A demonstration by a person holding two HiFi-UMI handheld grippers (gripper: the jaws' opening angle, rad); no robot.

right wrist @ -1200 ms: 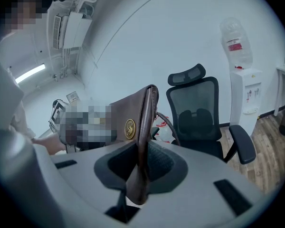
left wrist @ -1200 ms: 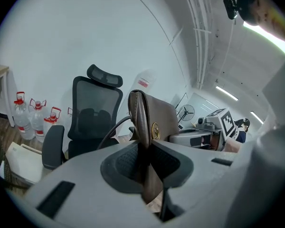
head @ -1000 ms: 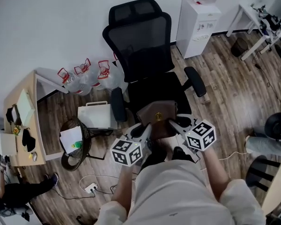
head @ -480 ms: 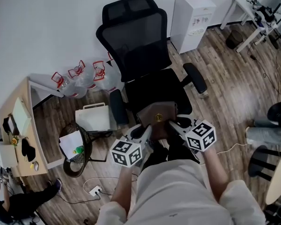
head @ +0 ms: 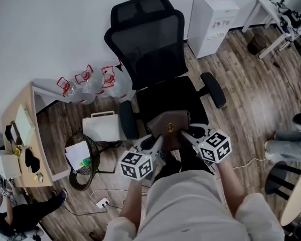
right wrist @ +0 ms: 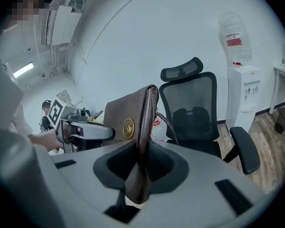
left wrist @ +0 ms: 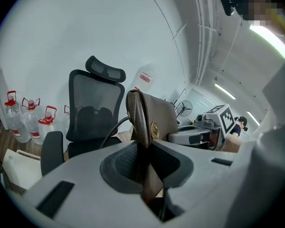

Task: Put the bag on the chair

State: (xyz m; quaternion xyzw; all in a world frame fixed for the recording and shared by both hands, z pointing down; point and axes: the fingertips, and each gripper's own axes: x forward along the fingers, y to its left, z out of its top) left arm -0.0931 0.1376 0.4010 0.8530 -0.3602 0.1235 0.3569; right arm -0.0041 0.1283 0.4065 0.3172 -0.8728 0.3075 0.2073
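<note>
A brown leather bag (head: pixel 168 126) with a round gold clasp hangs upright between my two grippers, over the front edge of the black office chair's seat (head: pixel 173 95). My left gripper (head: pixel 157 140) is shut on the bag's left edge (left wrist: pixel 149 115), which runs between its pads (left wrist: pixel 126 163). My right gripper (head: pixel 183 133) pinches the opposite edge (right wrist: pixel 128 113). Its jaws are opening slightly, with the leather still between the pads (right wrist: pixel 159 163). The chair's mesh back (left wrist: pixel 95 106) stands behind the bag. I cannot tell whether the bag's bottom touches the seat.
A water cooler (head: pixel 213 19) stands right of the chair against the wall. Water jugs (head: pixel 90 84), a white box (head: pixel 103 124) and a wire bin (head: pixel 80 157) sit left of it. A desk (head: pixel 20 129) is far left, and a person's legs (head: pixel 291 147) are at right.
The head view has swayed a little. Bag and both grippers hold the same place over the seat's front. The legs at the right have shifted.
</note>
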